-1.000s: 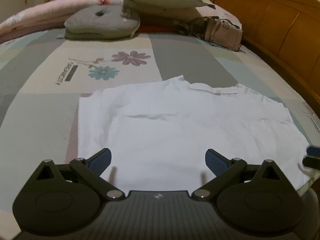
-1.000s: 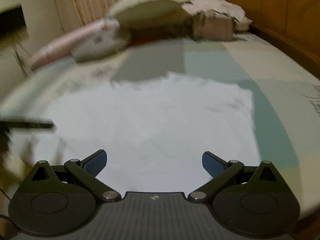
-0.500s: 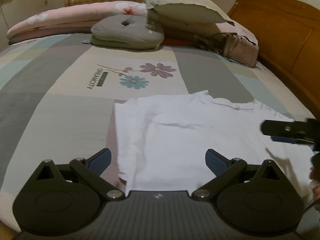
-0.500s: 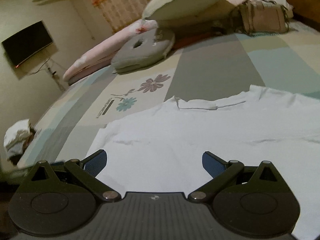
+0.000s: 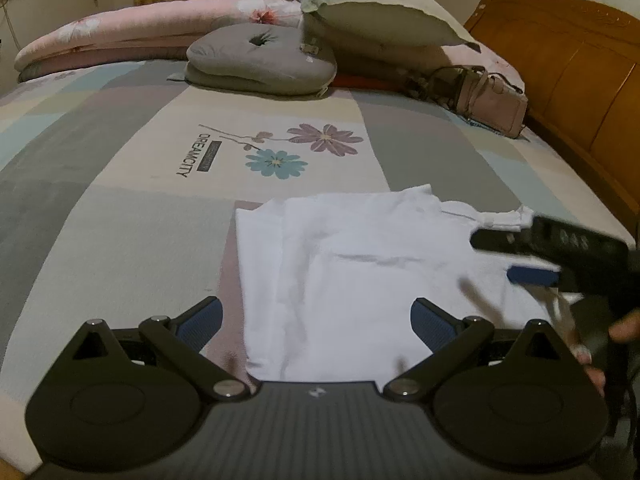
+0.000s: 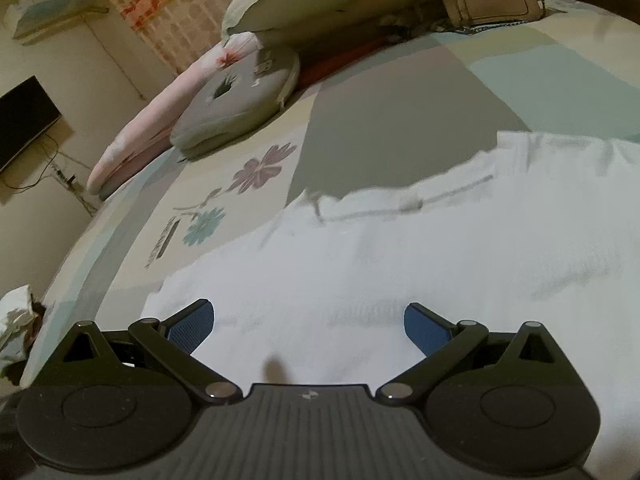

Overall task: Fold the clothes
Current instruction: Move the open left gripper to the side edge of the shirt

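- Over the near edge of the bed, my left gripper [image 5: 316, 322] sits low and level with its jaws spread wide, nothing between the blue pads [image 5: 200, 320].
- Its left finger hangs over bare bedspread [image 5: 120, 220]; the right one is over the white shirt [image 5: 360, 264], and I can't tell whether it touches the cloth.
- My right gripper [image 6: 308, 326] is tilted, also wide open and holding nothing, with white fabric filling the gap between its fingers.
- From the left camera I see the right gripper [image 5: 560, 256] coming in from the right side above the shirt, blurred, with part of a hand [image 5: 600, 356] behind it, cut off at the edge.
- The shirt lies flat near the foot of the bed, its left side folded in, collar pointing toward the pillows [image 5: 372, 20].
- Its right sleeve is hidden behind the right gripper.
- Farther off lie a grey cushion [image 5: 260, 60], a handbag [image 5: 492, 100] and the wooden headboard [image 5: 580, 72].
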{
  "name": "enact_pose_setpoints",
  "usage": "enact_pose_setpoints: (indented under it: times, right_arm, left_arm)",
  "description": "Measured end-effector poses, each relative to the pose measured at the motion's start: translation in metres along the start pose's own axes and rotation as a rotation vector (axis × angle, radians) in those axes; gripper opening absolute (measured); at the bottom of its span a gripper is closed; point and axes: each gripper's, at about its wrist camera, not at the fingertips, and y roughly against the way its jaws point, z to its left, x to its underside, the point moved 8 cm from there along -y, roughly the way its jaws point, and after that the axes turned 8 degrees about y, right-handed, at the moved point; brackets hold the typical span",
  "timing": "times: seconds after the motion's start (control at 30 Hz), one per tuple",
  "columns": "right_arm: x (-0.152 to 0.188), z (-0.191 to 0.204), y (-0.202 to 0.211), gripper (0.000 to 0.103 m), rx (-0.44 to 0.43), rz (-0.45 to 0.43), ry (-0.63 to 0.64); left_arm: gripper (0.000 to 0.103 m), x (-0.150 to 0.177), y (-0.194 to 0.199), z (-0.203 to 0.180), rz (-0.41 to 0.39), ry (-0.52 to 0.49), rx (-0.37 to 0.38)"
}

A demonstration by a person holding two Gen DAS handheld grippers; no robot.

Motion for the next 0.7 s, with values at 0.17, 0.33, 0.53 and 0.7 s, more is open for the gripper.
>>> enact_pose_setpoints:
  times: [0.17,0.33,0.53,0.7]
  right_arm:
    - [-0.022,-0.004,-0.023,0.103,0.032,-0.004,0.055]
    - [-0.030,-0.004,-0.033,0.103,0.052,0.033,0.075]
    - [-0.010,0.018,0.021,0.103,0.030,0.024,0.052]
    - [0.037,0.026,0.029,0.103,0.040,0.123,0.042]
  left_arm:
    - [0.100,-0.001,-0.001,0.003,0.001,0.010,-0.009]
    - [0.100,-0.003,0.008,0.005,-0.012,0.022,-0.002]
    - [0.100,-0.001,0.026,0.007,-0.043,0.027,-0.001]
    - [0.100,0.003,0.035,0.004,-0.064,0.054,0.067]
